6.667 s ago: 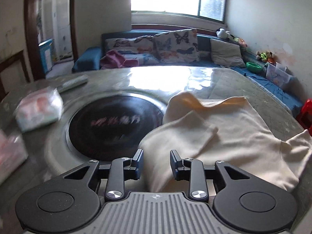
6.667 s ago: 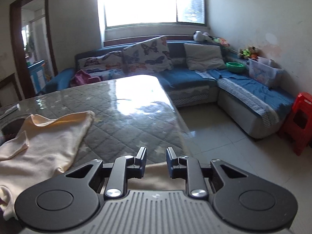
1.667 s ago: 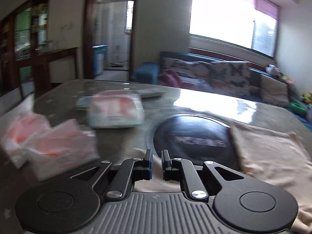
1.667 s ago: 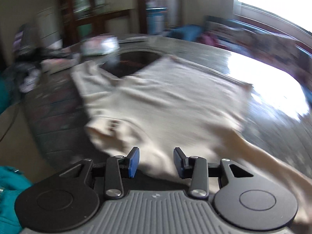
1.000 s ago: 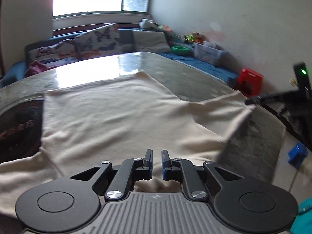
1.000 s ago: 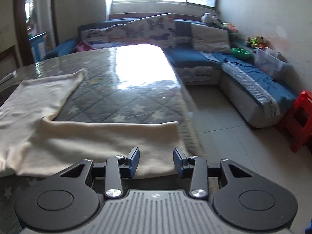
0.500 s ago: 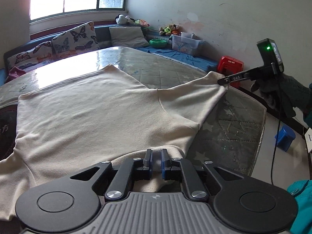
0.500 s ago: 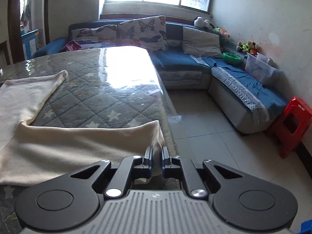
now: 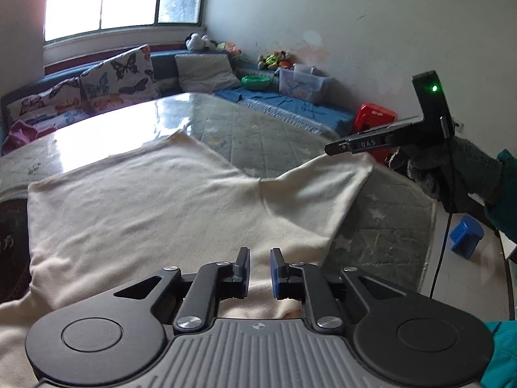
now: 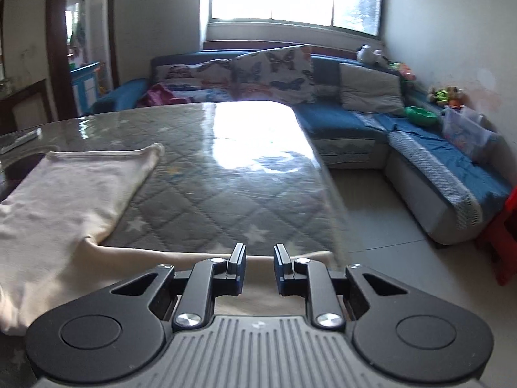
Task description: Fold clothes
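A cream long-sleeved shirt [image 9: 155,207] lies spread flat on the quilted table [image 9: 258,135]. My left gripper [image 9: 259,270] is open a little above the shirt's near edge, holding nothing. My right gripper [image 10: 257,268] is open over the end of the shirt's sleeve [image 10: 181,258] near the table's right edge. In the left wrist view the right gripper [image 9: 336,148] hovers just above the sleeve cuff [image 9: 355,168]. The shirt's body [image 10: 64,194] shows at the left of the right wrist view.
A dark round hotplate [image 9: 9,245] is set in the table at the left. A blue corner sofa [image 10: 355,123] with butterfly cushions [image 10: 274,64] runs along the far wall. A red stool [image 9: 374,119] and a blue stool [image 9: 465,236] stand on the floor to the right.
Both grippers were shut on the shirt half a second ago and have opened, letting go of the cloth. The shirt now lies spread flat.
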The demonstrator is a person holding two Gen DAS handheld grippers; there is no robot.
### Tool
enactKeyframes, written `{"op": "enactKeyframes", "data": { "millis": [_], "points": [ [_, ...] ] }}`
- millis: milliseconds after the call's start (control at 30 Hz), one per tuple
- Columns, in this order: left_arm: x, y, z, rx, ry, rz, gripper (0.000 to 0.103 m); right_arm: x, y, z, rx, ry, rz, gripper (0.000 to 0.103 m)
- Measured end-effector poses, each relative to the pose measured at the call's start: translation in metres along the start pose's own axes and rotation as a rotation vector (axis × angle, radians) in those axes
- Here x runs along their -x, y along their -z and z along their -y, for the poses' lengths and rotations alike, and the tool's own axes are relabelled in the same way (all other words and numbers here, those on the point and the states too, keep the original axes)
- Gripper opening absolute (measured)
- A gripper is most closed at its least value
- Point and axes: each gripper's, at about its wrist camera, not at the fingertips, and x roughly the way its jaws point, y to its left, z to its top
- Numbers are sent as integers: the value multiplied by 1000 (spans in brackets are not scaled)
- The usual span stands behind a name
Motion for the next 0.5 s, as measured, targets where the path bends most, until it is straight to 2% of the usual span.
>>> {"op": "enactKeyframes", "data": {
  "millis": [100, 267, 400, 500],
  "points": [
    [-6, 9, 1, 9, 11, -28, 15, -13, -2, -7, 10, -9, -18, 18],
    [1, 20, 3, 38, 22, -34, 19, -25, 2, 5, -24, 36, -31, 20],
    [16, 21, -2, 68, 10, -3, 21, -16, 3, 16, -29, 66, -28, 21],
    [31, 18, -10, 67, -40, 42, 26, -4, 3, 15, -19, 62, -14, 24]
  ]
}}
